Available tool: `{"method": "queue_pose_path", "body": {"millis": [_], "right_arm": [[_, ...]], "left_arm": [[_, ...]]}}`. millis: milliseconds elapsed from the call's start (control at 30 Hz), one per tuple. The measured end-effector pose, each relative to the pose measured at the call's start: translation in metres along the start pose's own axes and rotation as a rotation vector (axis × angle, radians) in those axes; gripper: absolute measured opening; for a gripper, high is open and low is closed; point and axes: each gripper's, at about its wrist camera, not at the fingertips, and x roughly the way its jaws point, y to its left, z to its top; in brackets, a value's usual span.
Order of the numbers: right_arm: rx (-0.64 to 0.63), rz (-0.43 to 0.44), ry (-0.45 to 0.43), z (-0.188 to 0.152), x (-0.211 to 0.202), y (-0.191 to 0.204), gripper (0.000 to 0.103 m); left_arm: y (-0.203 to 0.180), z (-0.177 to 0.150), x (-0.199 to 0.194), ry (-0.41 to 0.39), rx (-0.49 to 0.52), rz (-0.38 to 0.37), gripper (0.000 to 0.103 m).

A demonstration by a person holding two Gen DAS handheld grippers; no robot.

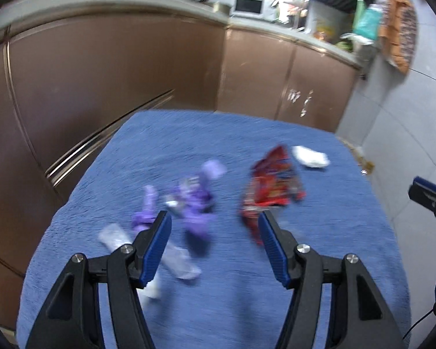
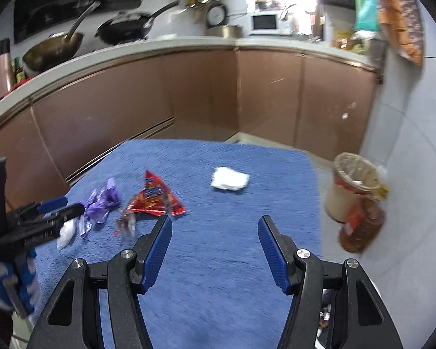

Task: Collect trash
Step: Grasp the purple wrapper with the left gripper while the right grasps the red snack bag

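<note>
the left gripper (image 1: 215, 218) hangs above a table covered in a blue fleece cloth (image 1: 189, 139), its blue-padded jaws spread apart with nothing between them. just past its fingertips lies a crumpled purple wrapper (image 1: 194, 200), with a clear plastic scrap (image 1: 177, 258) nearer the camera, partly hidden behind the left finger. a red snack wrapper (image 1: 273, 183) lies to the right of the purple one, reaching close to the right finger, and a crumpled white tissue (image 1: 309, 157) sits just beyond it toward the far right corner of the cloth. all are blurred.

the right gripper (image 2: 215, 218) is likewise released, jaws apart and empty, over a bare stretch of the blue cloth. the white tissue lies ahead of it, well apart from the fingertips; the red wrapper is off to its left, near the left finger. at the left edge of this view the other gripper points down at the purple wrapper and the clear scrap.

beside the table's right edge, against the grey tiled wall (image 2: 415, 174), stands a bin lined with a pale bag (image 2: 354, 186), and an amber plastic jar (image 2: 360, 226) just beside it. brown kitchen cabinets (image 2: 189, 93) run behind the table, with woks (image 2: 122, 29) and a white microwave (image 2: 266, 23) on the counter.
</note>
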Motion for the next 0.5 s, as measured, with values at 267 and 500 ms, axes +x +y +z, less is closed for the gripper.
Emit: {"method": "queue_pose_path", "body": {"millis": [267, 500], "right_arm": [[-0.051, 0.125, 0.090, 0.014, 0.080, 0.026, 0.059], [-0.090, 0.194, 0.122, 0.036, 0.132, 0.043, 0.059]], "left_arm": [[0.038, 0.005, 0.050, 0.118, -0.045, 0.003, 0.053], [0.053, 0.006, 0.070, 0.155, -0.060, 0.012, 0.052]]}}
